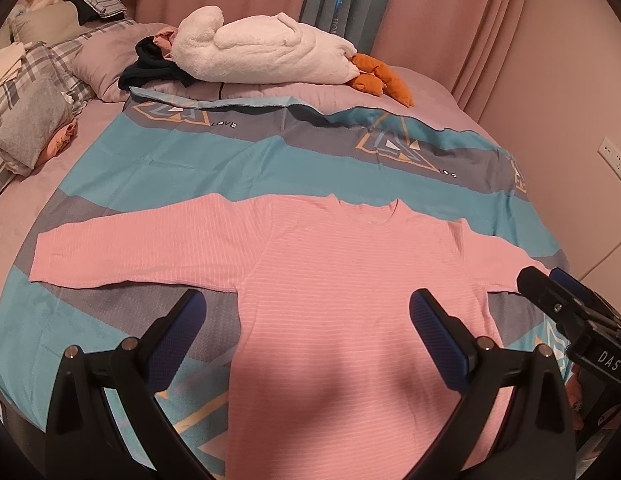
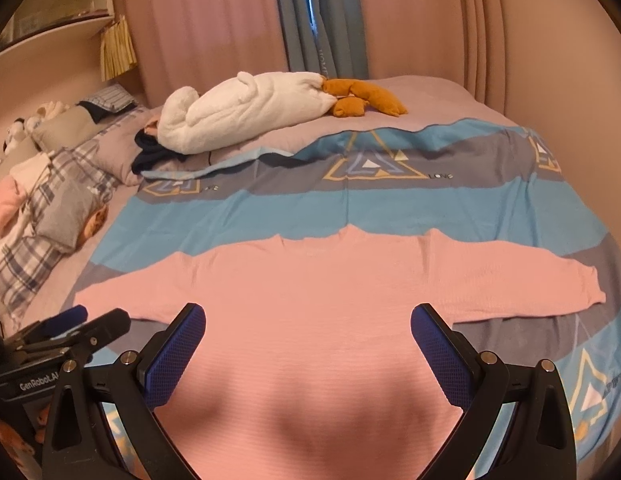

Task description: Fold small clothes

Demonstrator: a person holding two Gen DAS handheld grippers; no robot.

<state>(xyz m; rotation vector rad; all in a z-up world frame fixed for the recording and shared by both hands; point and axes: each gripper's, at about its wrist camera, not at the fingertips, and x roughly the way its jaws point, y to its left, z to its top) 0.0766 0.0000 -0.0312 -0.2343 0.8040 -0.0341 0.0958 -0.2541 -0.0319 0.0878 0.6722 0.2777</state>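
A pink long-sleeved top (image 1: 342, 280) is spread flat on the blue and grey patterned sheet (image 1: 190, 168) of the bed, both sleeves stretched out sideways. The left tongs (image 1: 306, 320) are held released above the lower body of the top, nothing gripped between the blue pads (image 1: 178, 340). The right tongs (image 2: 308, 332) are likewise spread wide over the same part of the garment — side by side with the left. A white plush toy (image 2: 238, 108) is seen lying further back.
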